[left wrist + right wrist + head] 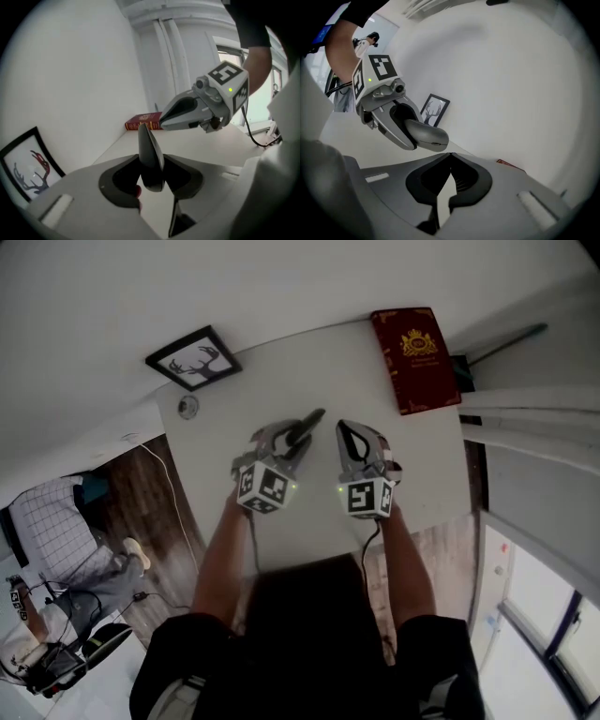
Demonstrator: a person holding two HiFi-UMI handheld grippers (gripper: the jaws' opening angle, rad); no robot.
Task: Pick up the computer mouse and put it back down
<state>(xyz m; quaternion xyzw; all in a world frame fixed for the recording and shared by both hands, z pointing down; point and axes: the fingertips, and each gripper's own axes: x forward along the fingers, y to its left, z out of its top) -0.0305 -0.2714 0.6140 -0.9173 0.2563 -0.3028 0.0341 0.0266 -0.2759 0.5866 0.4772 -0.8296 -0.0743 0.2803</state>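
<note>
A dark grey computer mouse (310, 419) hangs in the air over the white table (427, 465), with my left gripper (289, 439) shut on it. In the left gripper view the mouse (149, 152) stands on edge between the two pads. The right gripper view shows the mouse (425, 134) sticking out of the left gripper's fingers (396, 131). My right gripper (350, 430) hovers just right of the left one, shut with nothing in it; its jaw tips meet (449, 158).
A red book (416, 358) lies at the table's far right corner. A framed deer picture (194, 359) leans at the far left against the wall, with a small round object (188, 407) near it. A chair with checked cloth (58, 529) stands on the floor at left.
</note>
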